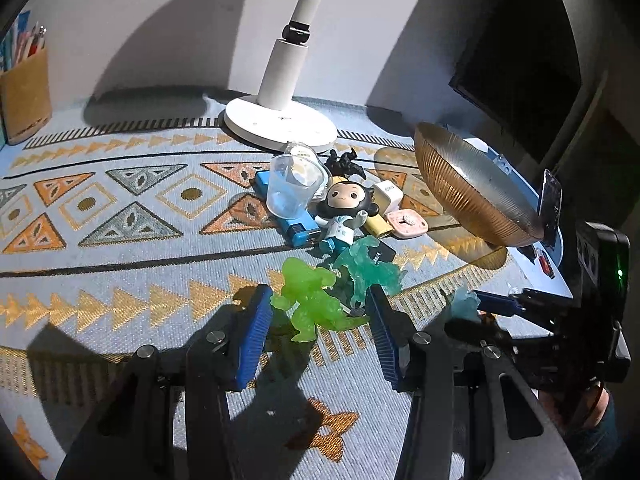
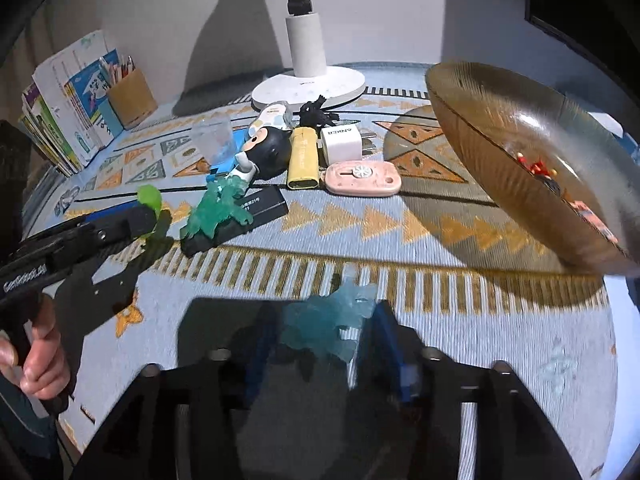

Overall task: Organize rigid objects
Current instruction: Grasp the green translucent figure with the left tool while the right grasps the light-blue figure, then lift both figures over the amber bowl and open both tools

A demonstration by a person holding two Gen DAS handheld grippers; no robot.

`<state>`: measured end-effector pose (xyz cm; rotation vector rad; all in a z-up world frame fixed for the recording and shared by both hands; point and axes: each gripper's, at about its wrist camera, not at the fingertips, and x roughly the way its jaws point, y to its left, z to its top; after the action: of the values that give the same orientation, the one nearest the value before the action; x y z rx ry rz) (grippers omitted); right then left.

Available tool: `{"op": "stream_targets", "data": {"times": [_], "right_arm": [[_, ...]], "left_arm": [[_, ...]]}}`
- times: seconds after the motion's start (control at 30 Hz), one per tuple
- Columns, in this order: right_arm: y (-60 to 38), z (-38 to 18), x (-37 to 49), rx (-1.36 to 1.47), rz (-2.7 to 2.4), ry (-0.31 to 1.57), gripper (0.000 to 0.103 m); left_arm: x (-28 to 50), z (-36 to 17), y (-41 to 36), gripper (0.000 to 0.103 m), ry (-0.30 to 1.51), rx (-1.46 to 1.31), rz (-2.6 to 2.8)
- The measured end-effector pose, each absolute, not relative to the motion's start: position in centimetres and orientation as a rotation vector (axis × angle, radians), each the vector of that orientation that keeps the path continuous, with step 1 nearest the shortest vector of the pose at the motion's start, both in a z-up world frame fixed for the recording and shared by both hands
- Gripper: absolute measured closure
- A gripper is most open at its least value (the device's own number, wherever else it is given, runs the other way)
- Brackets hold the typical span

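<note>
A pile of small objects lies on the patterned cloth. My left gripper [image 1: 318,316] is open around a lime green translucent figure [image 1: 308,304], its blue pads on either side and apart from it. A teal figure [image 1: 366,266] lies on a black card [image 2: 256,210] just behind. My right gripper [image 2: 320,336] holds a pale blue translucent figure [image 2: 328,326] between its pads; it also shows in the left wrist view [image 1: 464,304]. An amber glass bowl [image 1: 464,188] stands at the right, holding small toys [image 2: 540,170].
Behind lie a big-headed doll [image 1: 346,210], clear cup [image 1: 290,188], blue box [image 1: 298,228], black figure [image 1: 344,162], white charger [image 2: 340,144], yellow stick [image 2: 304,158] and pink case [image 2: 362,178]. A white lamp base [image 1: 280,120] stands at the back; pen holder [image 1: 26,96] and books [image 2: 68,108] at left.
</note>
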<state>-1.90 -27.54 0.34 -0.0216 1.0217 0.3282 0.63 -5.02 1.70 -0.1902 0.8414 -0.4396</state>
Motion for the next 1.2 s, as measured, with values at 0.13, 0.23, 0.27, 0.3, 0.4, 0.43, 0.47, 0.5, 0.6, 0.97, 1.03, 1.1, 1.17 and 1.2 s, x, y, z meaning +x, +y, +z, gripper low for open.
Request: {"op": "stream_targets", "data": {"times": [0.13,0.23,0.27,0.3,0.4,0.43,0.47,0.5,0.6,0.97,1.03,1.1,1.17,1.2], "right_arm": [[-27.0,0.2,-2.7,-0.017,0.323,1.019,0.031],[-26.4,0.0,-2.4,-0.034,0.278,1.011,0.031],[-26.2,0.0,-2.2,-0.042,0.258,1.013,0.035],[-26.2,0.0,-2.0,-0.045,0.243,1.012,0.039],[-26.1,0.1,-1.7,-0.068,0.211,1.003,0.062],[-26.1,0.2,-1.7,-0.066,0.216,1.002,0.062],[-26.2,0.3,-1.8,-0.057,0.221,0.997,0.062],[-26.2,0.4,-1.9,-0.049,0.229,0.994,0.062],[-26.1,1.7,-2.6,-0.058,0.244,0.973,0.062],[-36.6,18.8,-5.2,-0.025,0.048,0.577,0.062],[-39.1,21.4,-5.4,-0.011,-0.007,0.527,0.062],[-40.9,22.8,-5.4,0.009,-0.036,0.503,0.062],[-42.5,23.6,-4.8,0.019,-0.068,0.495,0.062],[-43.2,23.5,-4.4,0.020,-0.084,0.502,0.062]], "left_arm": [[0.6,1.7,-5.2,0.058,0.839,-0.183,-0.441],[0.5,1.7,-5.3,0.058,0.837,-0.178,-0.442],[0.5,1.7,-5.3,0.058,0.836,-0.176,-0.441],[0.5,1.7,-5.3,0.058,0.835,-0.175,-0.440],[0.5,1.7,-5.4,0.058,0.834,-0.174,-0.442],[0.4,1.8,-5.4,0.058,0.829,-0.170,-0.440],[0.3,1.8,-5.4,0.058,0.826,-0.168,-0.438],[0.2,2.0,-5.5,0.058,0.822,-0.162,-0.435],[-0.4,3.2,-5.9,0.058,0.800,-0.139,-0.431],[-2.1,19.2,-12.6,0.058,0.505,-0.004,-0.605],[-1.3,21.5,-14.7,0.058,0.477,-0.006,-0.651],[-0.6,22.9,-16.4,0.058,0.468,-0.013,-0.684],[0.5,23.8,-18.5,0.058,0.466,-0.014,-0.713],[1.0,23.8,-19.5,0.058,0.473,-0.014,-0.724]]}}
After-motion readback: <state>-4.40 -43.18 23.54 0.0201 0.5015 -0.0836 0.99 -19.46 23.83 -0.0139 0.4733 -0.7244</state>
